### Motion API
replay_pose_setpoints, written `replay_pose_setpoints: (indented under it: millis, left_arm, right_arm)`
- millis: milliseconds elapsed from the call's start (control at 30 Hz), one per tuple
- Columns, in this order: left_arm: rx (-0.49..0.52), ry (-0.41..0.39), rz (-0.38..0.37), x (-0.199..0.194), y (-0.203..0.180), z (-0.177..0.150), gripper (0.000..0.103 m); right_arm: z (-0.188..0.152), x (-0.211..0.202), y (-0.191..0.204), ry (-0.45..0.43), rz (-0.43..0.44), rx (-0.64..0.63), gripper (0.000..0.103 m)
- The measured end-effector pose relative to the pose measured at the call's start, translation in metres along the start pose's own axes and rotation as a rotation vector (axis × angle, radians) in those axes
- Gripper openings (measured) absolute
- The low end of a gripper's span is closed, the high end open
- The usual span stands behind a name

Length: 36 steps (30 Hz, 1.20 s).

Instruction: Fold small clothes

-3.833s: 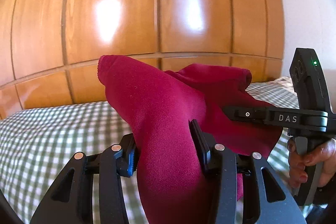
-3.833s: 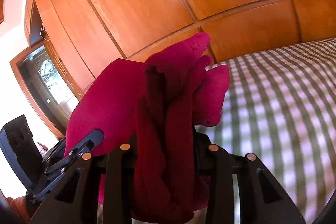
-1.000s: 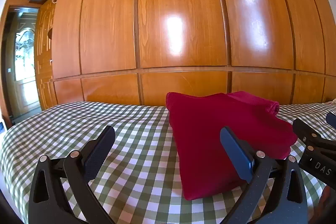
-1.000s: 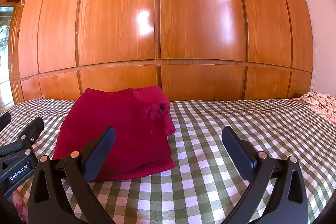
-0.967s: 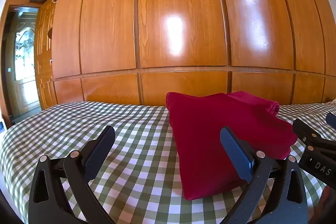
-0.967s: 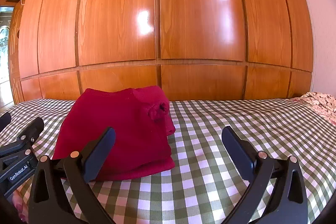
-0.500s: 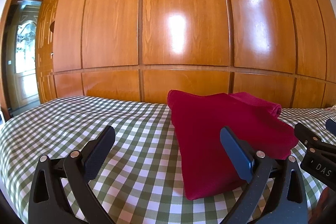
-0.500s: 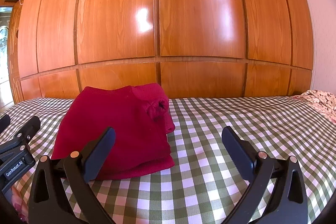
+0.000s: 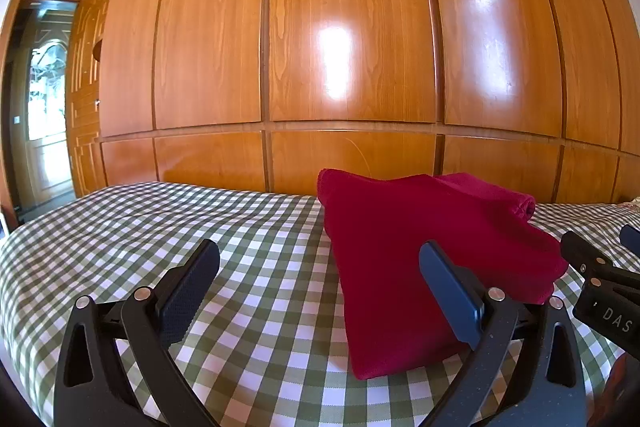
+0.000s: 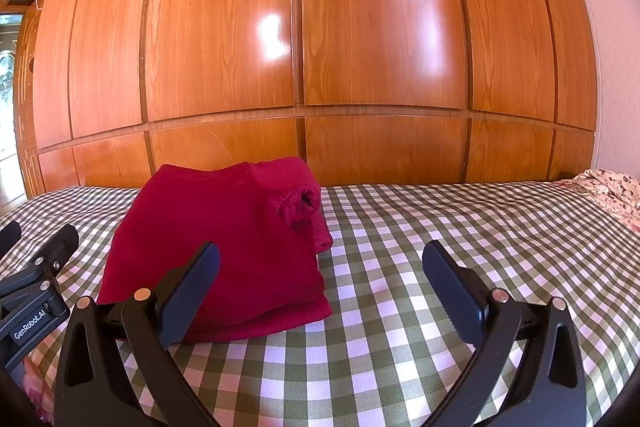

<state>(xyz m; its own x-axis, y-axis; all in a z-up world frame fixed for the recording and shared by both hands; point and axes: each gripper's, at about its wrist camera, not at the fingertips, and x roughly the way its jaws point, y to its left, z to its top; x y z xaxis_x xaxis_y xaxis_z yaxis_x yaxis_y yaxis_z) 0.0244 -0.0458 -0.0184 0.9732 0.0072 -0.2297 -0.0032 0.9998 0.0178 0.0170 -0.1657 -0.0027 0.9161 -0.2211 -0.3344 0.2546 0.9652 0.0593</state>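
Observation:
A dark red garment (image 9: 416,251) lies folded into a compact stack on the green-checked bed cover (image 9: 160,227). In the right wrist view the garment (image 10: 224,243) sits left of centre with a rolled sleeve end on its top right. My left gripper (image 9: 320,275) is open and empty, held just short of the garment's left front corner. My right gripper (image 10: 320,275) is open and empty, near the garment's right front corner. Each gripper shows at the edge of the other's view.
A tall glossy wooden wardrobe (image 9: 344,47) runs along the far side of the bed. A doorway (image 9: 44,115) is at far left. A floral cloth (image 10: 604,187) lies at the bed's far right. Checked cover stretches left and right of the garment.
3.8 s ago both grippers were shut on the lifted red garment. It now lies folded on the bed and both grippers are open. In the last second they tilted slightly.

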Motion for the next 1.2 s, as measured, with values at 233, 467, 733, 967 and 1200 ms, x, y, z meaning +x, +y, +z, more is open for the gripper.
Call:
replay_pose_setpoints:
  millis: [233, 467, 733, 967, 1200]
  left_arm:
    - [-0.001, 0.005, -0.001, 0.0010, 0.0009, -0.0010, 0.099]
    - [0.002, 0.008, -0.007, 0.0024, 0.0008, -0.0013, 0.099]
    - [0.001, 0.013, -0.009, 0.0044, 0.0005, -0.0030, 0.099]
    - [0.003, 0.018, -0.011, 0.0054, 0.0002, -0.0038, 0.099]
    - [0.004, 0.021, -0.014, 0.0062, 0.0004, -0.0047, 0.099]
  right_arm:
    - [0.0000, 0.0004, -0.0007, 0.004, -0.001, 0.005, 0.101]
    - [-0.0005, 0.0007, -0.0005, 0.005, -0.001, 0.005, 0.101]
    - [-0.0010, 0.0021, -0.0009, 0.011, 0.001, 0.005, 0.101]
    - [-0.0013, 0.0032, -0.0015, 0.014, 0.002, 0.006, 0.101]
    - [-0.0020, 0.0031, -0.0017, 0.015, 0.003, 0.006, 0.101]
